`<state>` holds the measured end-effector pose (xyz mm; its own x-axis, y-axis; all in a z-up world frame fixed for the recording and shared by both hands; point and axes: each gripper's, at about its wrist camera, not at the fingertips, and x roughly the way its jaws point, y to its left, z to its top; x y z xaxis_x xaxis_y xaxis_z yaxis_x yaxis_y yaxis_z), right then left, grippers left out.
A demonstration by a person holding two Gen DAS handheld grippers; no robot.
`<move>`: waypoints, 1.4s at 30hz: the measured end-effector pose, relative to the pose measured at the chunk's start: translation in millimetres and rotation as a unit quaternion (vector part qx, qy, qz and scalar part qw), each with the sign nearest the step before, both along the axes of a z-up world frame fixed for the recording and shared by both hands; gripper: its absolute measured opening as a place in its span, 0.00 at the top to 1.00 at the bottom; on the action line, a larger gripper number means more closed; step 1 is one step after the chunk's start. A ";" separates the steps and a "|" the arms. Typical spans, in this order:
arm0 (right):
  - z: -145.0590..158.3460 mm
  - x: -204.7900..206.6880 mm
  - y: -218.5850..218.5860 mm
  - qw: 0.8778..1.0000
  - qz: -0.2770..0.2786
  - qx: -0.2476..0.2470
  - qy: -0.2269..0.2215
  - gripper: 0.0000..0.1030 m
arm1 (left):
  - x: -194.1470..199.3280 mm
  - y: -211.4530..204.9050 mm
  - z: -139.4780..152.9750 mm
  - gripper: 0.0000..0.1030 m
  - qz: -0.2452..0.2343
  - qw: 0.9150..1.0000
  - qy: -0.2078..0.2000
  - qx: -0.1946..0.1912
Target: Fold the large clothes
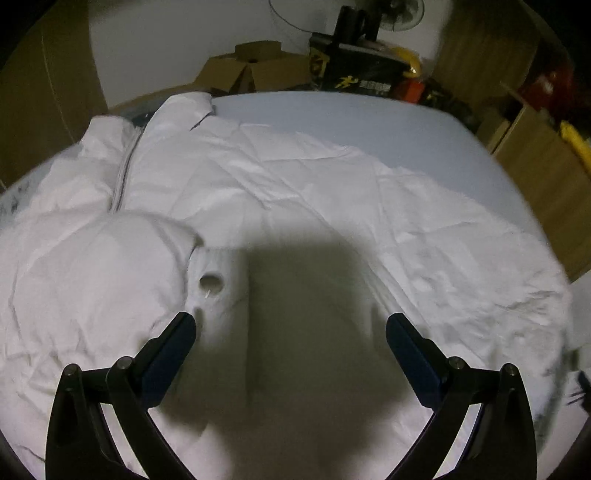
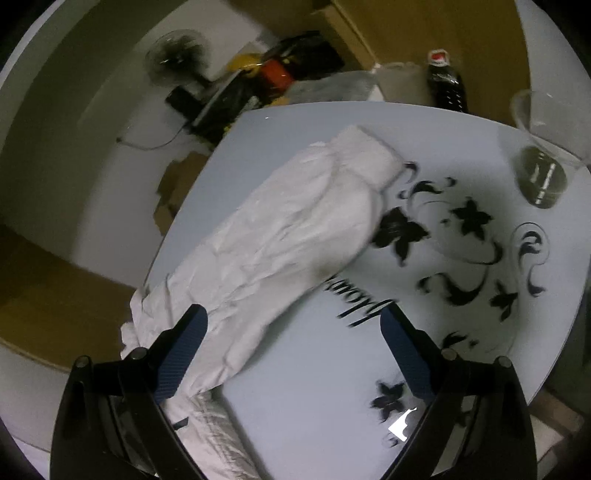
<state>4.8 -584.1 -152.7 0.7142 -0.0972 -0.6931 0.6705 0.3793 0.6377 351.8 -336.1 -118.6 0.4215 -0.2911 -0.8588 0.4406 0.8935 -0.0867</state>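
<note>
A large white zip-up garment [image 1: 280,184] lies spread and creased over the pale table [image 1: 332,110], its zipper at the left and a folded-over part at the near left. My left gripper [image 1: 291,325] hovers open above the garment's shadowed middle, nothing between its fingers. In the right wrist view a white sleeve [image 2: 295,236] stretches diagonally across the table [image 2: 314,398], which bears black flower prints. My right gripper [image 2: 295,325] stands open just above the sleeve's near end; the left finger [image 2: 184,347] overlaps the cloth without pinching it.
Cardboard boxes [image 1: 255,66], a fan [image 1: 399,14] and dark clutter stand beyond the table's far edge. A dark bottle [image 2: 445,79] and a clear jug [image 2: 543,147] sit at the table's far right. Brown panels [image 1: 546,177] flank the right side.
</note>
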 end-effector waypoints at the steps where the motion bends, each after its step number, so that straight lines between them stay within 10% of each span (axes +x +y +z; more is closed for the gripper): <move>1: 2.5 -5.9 -18.5 1.000 -0.003 0.005 0.000 0.08 | 1.0 -3.5 -2.5 0.00 -0.002 1.000 -0.005 0.007; 21: -38.9 43.3 -108.3 0.997 -0.041 0.046 0.041 0.32 | 14.6 -20.8 -34.6 0.00 0.009 0.997 -0.053 0.058; 22: -38.5 44.9 -109.0 0.997 -0.045 0.045 0.041 0.35 | 14.1 -20.7 -35.3 0.00 0.010 0.997 -0.059 0.057; 24: -43.3 49.0 -114.8 0.997 -0.051 0.042 0.046 0.76 | 11.9 -20.5 -36.0 0.00 0.011 0.996 -0.068 0.054; 28: -49.3 53.1 -123.6 0.996 -0.055 0.060 0.046 0.91 | 10.7 -18.7 -36.4 0.00 0.010 0.996 -0.077 0.048; 35: 70.7 58.6 -69.5 0.997 -0.024 -0.047 -0.051 0.95 | 14.3 -14.6 -32.2 0.00 -0.007 0.998 -0.055 0.041; 42: 223.1 104.8 80.7 0.971 0.108 -0.162 -0.136 0.95 | -20.6 107.6 32.2 0.00 0.039 0.995 -0.036 -0.084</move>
